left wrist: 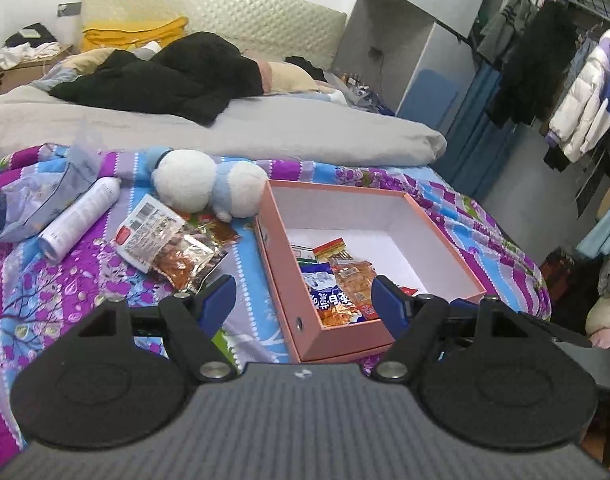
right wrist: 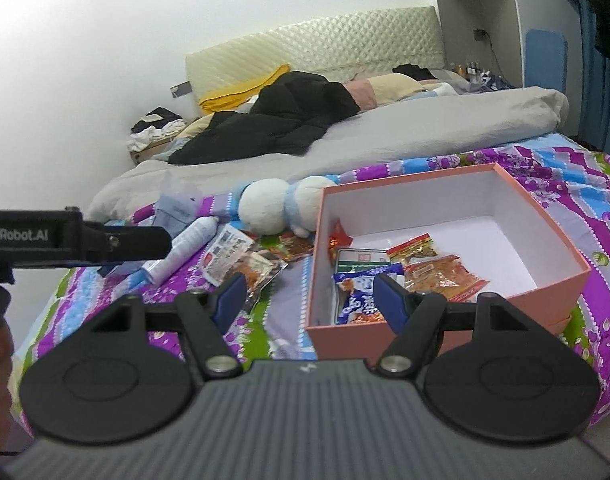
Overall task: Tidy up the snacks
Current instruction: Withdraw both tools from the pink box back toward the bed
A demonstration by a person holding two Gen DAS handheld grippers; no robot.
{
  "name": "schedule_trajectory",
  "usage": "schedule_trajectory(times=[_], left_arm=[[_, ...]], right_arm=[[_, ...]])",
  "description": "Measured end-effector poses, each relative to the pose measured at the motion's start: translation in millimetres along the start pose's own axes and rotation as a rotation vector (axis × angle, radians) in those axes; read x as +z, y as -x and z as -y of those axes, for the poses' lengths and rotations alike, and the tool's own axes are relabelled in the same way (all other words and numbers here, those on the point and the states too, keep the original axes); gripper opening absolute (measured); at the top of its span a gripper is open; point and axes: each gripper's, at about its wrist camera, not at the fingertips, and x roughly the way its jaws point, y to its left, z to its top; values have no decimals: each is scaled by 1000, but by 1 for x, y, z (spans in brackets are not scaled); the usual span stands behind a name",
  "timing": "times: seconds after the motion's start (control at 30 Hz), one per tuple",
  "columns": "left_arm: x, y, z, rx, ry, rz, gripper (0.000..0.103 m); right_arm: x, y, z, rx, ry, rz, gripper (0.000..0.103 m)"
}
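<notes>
Bed [left wrist: 313, 136]: pink box [left wrist: 345, 340], plush toy [left wrist: 209, 188], bottle [left wrist: 81, 216], snack packets [left wrist: 169, 244].

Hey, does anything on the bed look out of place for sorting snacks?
Yes. A few snack packets lie loose on the bedspread, left of the pink box that holds the others. Beside them are non-snacks: a white bottle on its side and a plush toy against the box's far corner.

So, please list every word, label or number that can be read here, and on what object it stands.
"enRobot.AI": on the left gripper, its side; the first letter is cut off.
Blue snack packet in the pink box: white characters, blurred.
Snack packets on the bedspread: too small to read.
</notes>
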Motion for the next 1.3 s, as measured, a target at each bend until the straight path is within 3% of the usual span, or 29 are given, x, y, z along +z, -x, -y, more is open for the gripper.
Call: schedule_trajectory(times=[0.33, 0.87, 1.3], left_arm=[[-27, 34, -24, 40, 31, 18, 79], [-69, 67, -64, 130, 133, 14, 79], [-82, 55, -94, 164, 204, -30, 80]], right_arm=[[-20, 19, -30, 22, 21, 23, 72], [-51, 21, -71, 95, 79, -21, 72], [-59, 4, -82, 107, 89, -68, 72]])
